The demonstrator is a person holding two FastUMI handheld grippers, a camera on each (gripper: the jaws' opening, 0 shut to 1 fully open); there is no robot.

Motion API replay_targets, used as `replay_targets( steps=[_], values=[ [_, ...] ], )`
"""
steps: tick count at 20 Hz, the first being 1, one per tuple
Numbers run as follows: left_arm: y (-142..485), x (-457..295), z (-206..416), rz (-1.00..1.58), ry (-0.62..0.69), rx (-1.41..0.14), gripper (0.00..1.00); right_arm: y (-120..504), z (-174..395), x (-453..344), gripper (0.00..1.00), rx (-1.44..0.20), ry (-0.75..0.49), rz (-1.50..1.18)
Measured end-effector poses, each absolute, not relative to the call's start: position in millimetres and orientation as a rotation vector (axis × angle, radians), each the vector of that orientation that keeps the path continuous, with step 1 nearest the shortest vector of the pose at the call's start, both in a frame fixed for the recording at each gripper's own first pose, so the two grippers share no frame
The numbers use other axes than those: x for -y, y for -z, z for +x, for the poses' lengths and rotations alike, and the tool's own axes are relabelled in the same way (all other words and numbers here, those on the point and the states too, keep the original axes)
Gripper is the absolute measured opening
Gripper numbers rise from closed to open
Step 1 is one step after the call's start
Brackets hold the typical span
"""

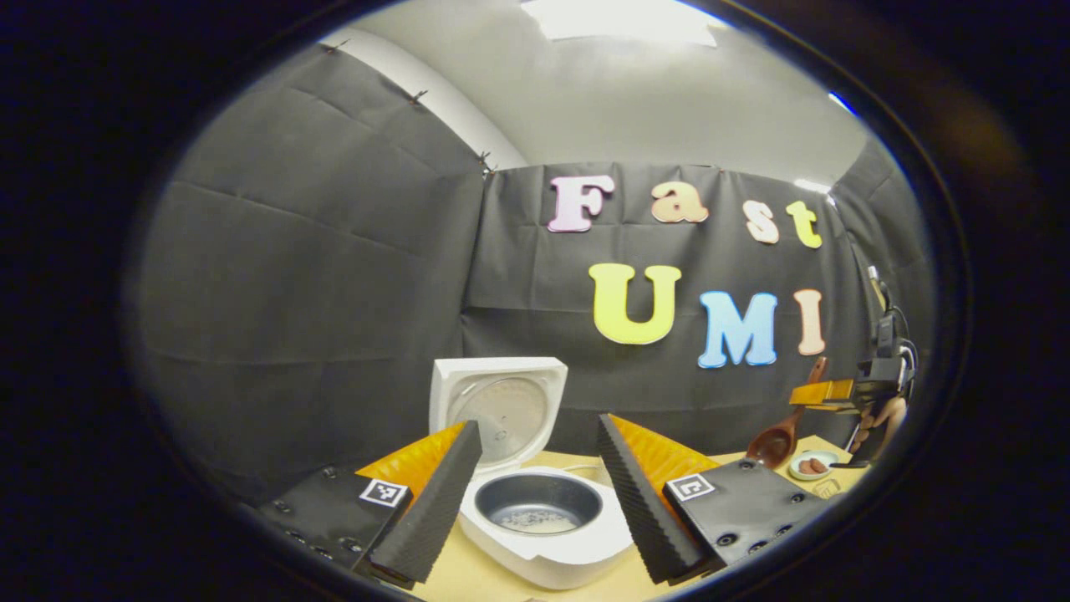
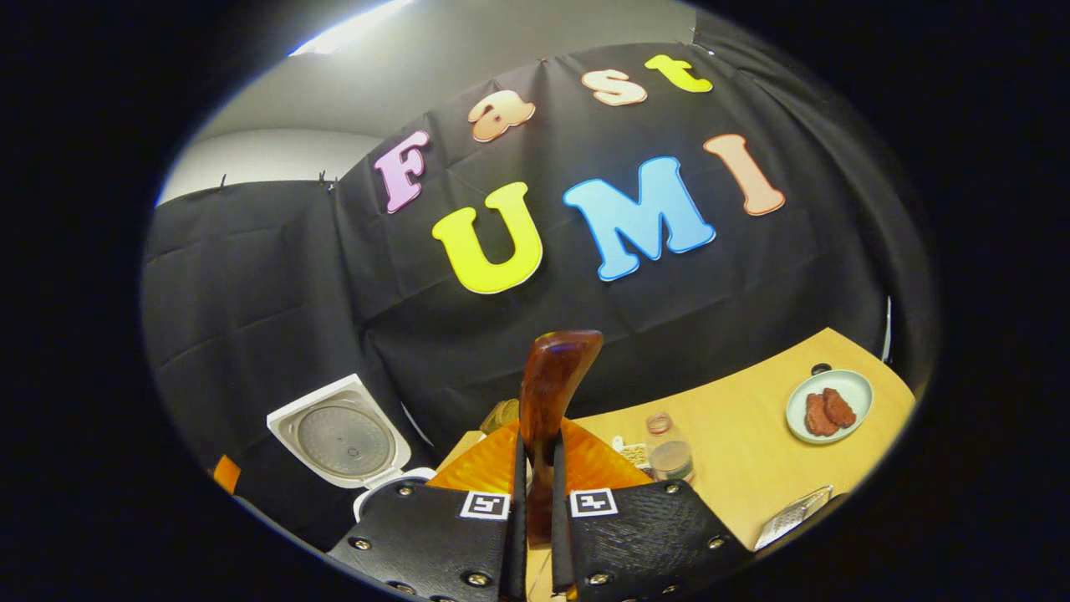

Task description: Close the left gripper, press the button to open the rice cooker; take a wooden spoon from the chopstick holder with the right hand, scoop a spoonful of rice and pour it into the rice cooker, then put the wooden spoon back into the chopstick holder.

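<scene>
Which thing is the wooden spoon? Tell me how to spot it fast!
Find the white rice cooker with its lid standing open on the table. Look off to its right, above the small plate of brown pieces, where the right gripper is shut on a handle. That is the wooden spoon: glossy reddish-brown, bowl hanging down, the one wooden thing held in the air.

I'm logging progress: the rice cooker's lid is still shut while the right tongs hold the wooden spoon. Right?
Not quite: the rice cooker has its lid up, with the pot exposed in the left gripper view. The right tongs do hold the wooden spoon.
</scene>
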State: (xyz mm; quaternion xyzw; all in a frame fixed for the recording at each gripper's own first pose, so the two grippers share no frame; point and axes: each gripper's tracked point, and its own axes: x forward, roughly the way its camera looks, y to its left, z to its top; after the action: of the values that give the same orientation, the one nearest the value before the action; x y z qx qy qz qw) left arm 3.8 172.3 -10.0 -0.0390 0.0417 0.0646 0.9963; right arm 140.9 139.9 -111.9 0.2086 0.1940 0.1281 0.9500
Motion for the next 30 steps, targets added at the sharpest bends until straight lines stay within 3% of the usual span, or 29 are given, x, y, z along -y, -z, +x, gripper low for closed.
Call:
replay_targets(
  steps=[4,7,17,30],
  values=[
    [9.1,-132.0,16.7,-0.083,-0.081,-0.083,0.95,114.4,135.2,-86.5,0.15,-0.384,-0.187,0.41],
    [7.2,-100.8,24.9,-0.073,-0.041,-0.078,0.99,120.9,128.7,-48.0,0.12,-0.39,-0.134,0.392],
    [3.5,-11.1,38.5,-0.049,0.088,-0.082,0.97,167.0,91.7,56.4,0.12,-0.454,0.027,0.351],
    [11.5,-11.0,16.0,-0.021,0.031,-0.102,0.97,258.1,53.2,72.3,0.12,-0.634,0.049,0.299]
  ],
)
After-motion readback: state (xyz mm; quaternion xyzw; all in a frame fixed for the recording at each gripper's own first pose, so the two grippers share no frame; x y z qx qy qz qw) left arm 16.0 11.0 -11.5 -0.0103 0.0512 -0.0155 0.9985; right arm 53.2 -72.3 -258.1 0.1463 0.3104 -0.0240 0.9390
